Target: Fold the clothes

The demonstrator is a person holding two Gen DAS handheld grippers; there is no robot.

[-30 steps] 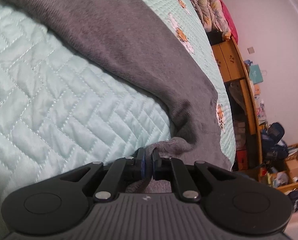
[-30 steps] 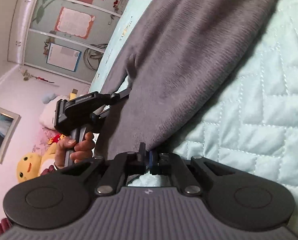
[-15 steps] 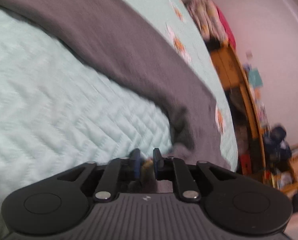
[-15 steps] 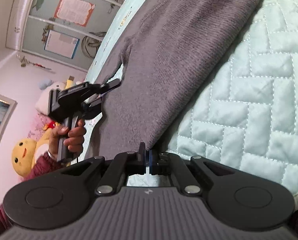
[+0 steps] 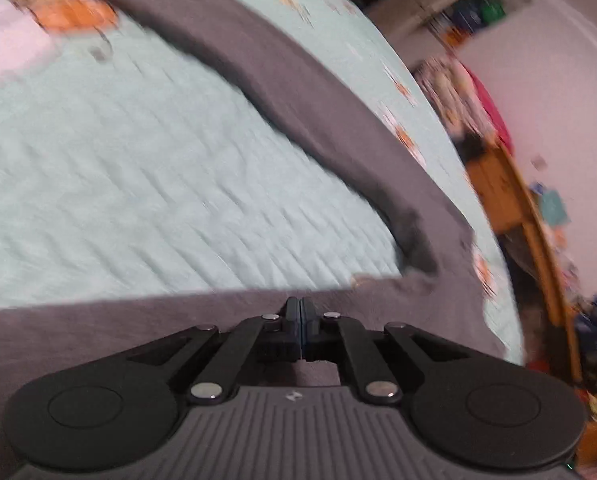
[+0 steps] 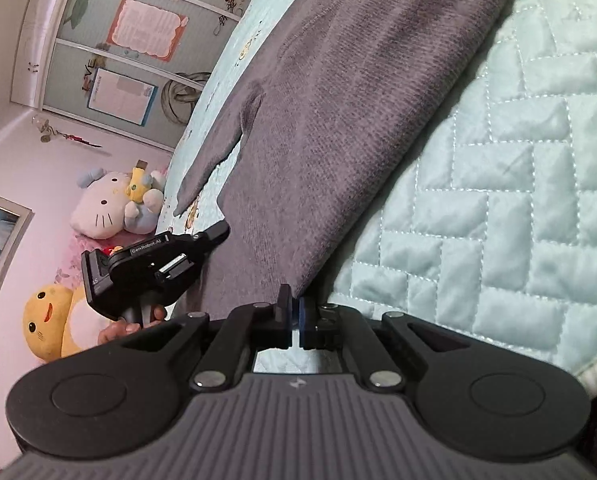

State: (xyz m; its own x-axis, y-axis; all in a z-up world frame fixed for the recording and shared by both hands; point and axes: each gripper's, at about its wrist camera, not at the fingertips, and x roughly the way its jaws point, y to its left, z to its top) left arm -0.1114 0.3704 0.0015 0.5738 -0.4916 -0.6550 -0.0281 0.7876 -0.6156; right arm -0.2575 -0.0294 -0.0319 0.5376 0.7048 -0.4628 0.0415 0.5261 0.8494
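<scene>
Now mid-fold – right gripper [image 6: 293,307] pinches grey garment [image 6: 338,120] hem; left gripper [image 5: 301,309] closed, empty, above cloth – needs regrasp imo.

Left gripper [image 5: 300,306] now off the garment [image 5: 282,92] hem pinched a second ago: jaws just closing again, pads together, nothing between them. Moved sideways along the bed; grey cloth now under and just ahead of it in a band, more quilt [image 5: 138,200] in sight, an orange print at upper left. In the right view, lower and nearer, tips by the cloth's edge [image 6: 214,236]. Sleeve tip [image 6: 186,196] flat, uncovered.
</scene>
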